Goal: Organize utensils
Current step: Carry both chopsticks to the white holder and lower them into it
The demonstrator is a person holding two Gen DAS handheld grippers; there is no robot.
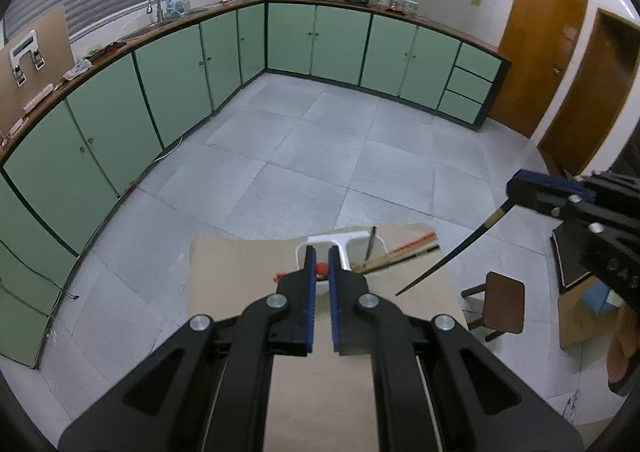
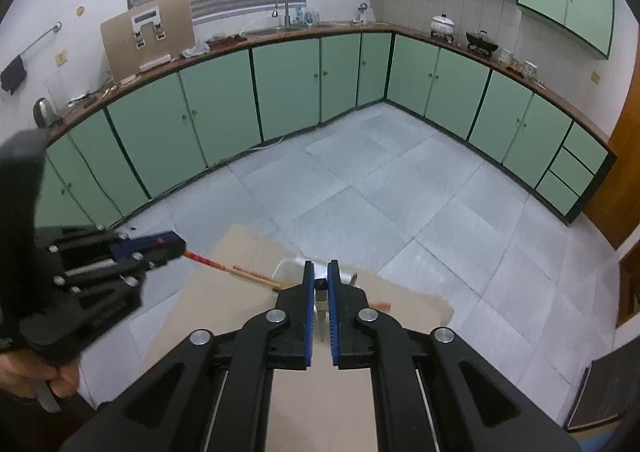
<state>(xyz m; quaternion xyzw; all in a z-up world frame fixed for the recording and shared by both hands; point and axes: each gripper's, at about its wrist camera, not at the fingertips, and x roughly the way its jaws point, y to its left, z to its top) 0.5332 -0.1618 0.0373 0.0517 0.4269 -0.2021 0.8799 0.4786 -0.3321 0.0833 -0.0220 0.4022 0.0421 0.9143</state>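
Around my tools: green kitchen cabinets (image 1: 168,84) run along the walls under a brown counter, above a grey tiled floor (image 1: 320,156).
Table: my tan work table (image 1: 240,276) lies below both grippers, and a small brown stool (image 1: 505,302) stands on the floor just off its right side.
Holder: the white utensil holder (image 1: 344,242) sits at the far edge of the table, with one dark utensil standing upright in it.
My left gripper (image 1: 321,256): my fingers are pressed on the red-tipped chopsticks (image 2: 224,266), whose red end shows between my blue pads (image 1: 309,292); in the right wrist view they run from my fingers down toward the holder's rim.
My right gripper (image 2: 321,272): my fingers are clamped on the butt end of a black chopstick (image 1: 448,252), which slants down with its point in the air above the table, to the right of the holder.
Loose pieces: a bundle of tan and red chopsticks (image 1: 400,252) lies tilted beside the holder, near its right edge; I cannot tell whether it touches the holder.
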